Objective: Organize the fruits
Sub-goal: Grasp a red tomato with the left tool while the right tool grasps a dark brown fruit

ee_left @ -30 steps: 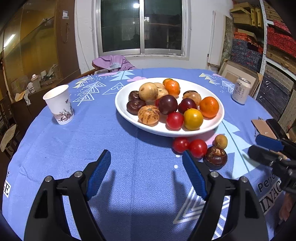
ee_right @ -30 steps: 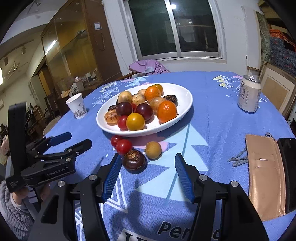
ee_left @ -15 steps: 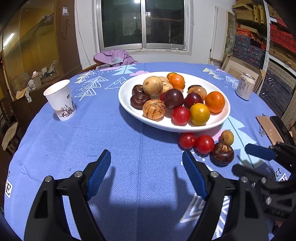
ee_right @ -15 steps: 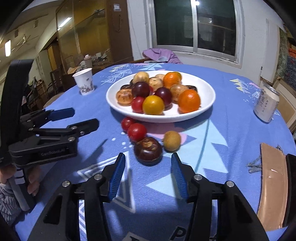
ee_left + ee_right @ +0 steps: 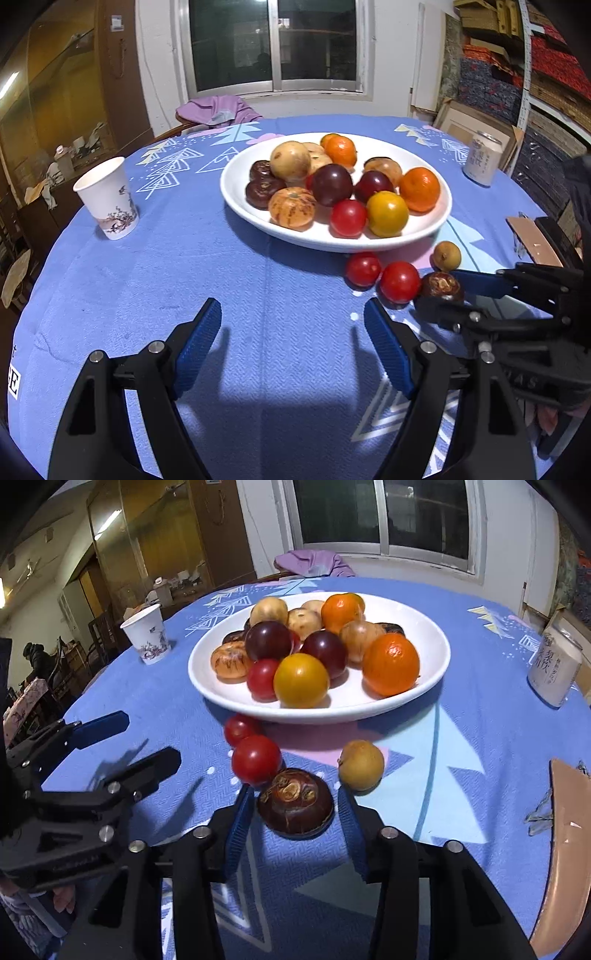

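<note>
On the blue tablecloth (image 5: 480,738), just in front of the white plate (image 5: 424,686) of fruits, a dark brown fruit (image 5: 295,803) lies between the blue pads of the right gripper (image 5: 295,819), whose jaws are closing; narrow gaps show at both sides. Only the right wrist view shows these gaps; the left wrist view shows the same fruit (image 5: 441,287) half hidden behind the gripper's nearer finger. Two red tomatoes (image 5: 255,758) and a small tan fruit (image 5: 361,764) lie beside it. Left gripper (image 5: 293,338): jaws spread wide over bare cloth. Can (image 5: 554,668): Chinese characters, unread; paper cup (image 5: 107,197): blossom print.
</note>
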A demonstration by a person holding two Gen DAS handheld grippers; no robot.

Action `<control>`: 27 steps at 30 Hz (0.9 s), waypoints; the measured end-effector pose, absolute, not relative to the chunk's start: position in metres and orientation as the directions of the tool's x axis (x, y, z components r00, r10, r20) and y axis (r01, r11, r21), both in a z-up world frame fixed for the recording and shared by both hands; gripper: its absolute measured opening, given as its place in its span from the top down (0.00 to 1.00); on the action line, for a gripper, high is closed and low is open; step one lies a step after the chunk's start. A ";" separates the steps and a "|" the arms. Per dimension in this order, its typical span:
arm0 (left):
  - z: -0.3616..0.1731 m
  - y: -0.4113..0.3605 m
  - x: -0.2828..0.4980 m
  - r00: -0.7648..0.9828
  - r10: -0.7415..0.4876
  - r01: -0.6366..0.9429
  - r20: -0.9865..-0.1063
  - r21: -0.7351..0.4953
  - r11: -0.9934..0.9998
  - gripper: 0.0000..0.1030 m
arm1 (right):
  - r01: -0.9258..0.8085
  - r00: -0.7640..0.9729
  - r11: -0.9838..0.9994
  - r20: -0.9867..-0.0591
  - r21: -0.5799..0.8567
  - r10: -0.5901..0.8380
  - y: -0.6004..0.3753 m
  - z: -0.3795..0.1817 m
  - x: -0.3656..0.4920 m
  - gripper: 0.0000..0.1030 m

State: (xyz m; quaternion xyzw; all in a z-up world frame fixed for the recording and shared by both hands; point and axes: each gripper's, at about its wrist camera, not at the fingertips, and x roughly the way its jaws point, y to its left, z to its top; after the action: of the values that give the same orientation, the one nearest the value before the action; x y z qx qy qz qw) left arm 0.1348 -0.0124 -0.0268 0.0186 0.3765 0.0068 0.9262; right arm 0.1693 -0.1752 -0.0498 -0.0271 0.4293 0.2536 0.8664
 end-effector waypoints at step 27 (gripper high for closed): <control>-0.045 -0.072 0.172 0.609 -0.211 0.185 -0.764 -0.122 0.975 0.71 | -0.338 0.621 0.876 -0.618 0.344 0.482 -0.268 -0.003 0.159 0.58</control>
State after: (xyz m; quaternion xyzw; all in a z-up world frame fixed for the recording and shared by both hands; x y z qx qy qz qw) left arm 0.1722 -0.0716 -0.0449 -0.0150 0.4280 -0.1104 0.8969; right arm 0.1595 -0.2678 -0.0025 0.0972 0.3701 0.2292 0.8950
